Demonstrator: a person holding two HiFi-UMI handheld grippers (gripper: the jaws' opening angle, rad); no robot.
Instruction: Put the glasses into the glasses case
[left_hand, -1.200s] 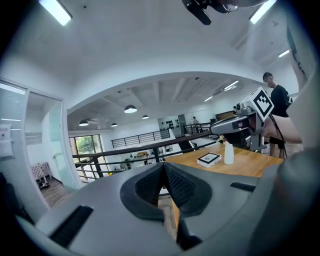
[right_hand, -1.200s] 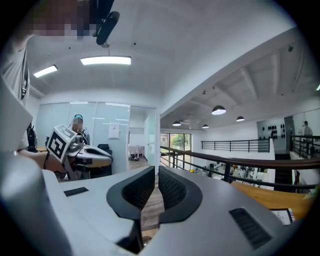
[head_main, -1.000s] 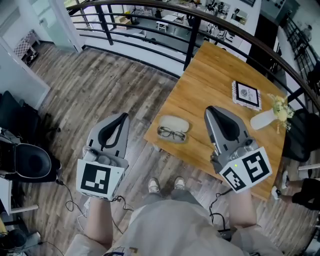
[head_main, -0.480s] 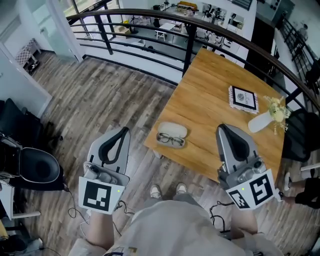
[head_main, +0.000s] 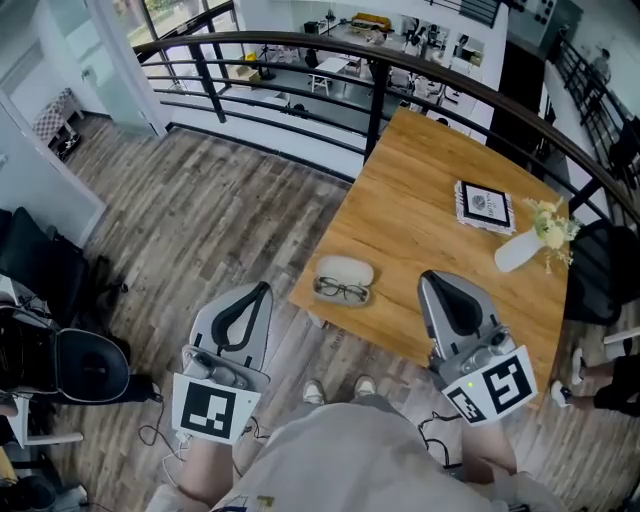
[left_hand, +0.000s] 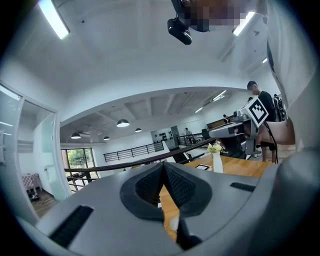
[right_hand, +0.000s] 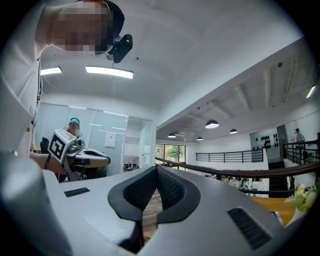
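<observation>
My left claw (head_main: 262, 290) is closed, tips together with nothing between them. It sits at the lower left of the head view, over the wooden floor (head_main: 200, 200). My right claw (head_main: 430, 277) is likewise closed and empty, at lower right over the counter (head_main: 420, 200). The glasses (head_main: 342, 291) lie at frame centre near the counter's corner, just below the glasses case (head_main: 346, 270), apparently touching it.

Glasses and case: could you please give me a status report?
Left tool shut, empty, over the floor. Right tool shut, empty, above the table edge. Glasses beside case at table corner. Path clear.
</observation>
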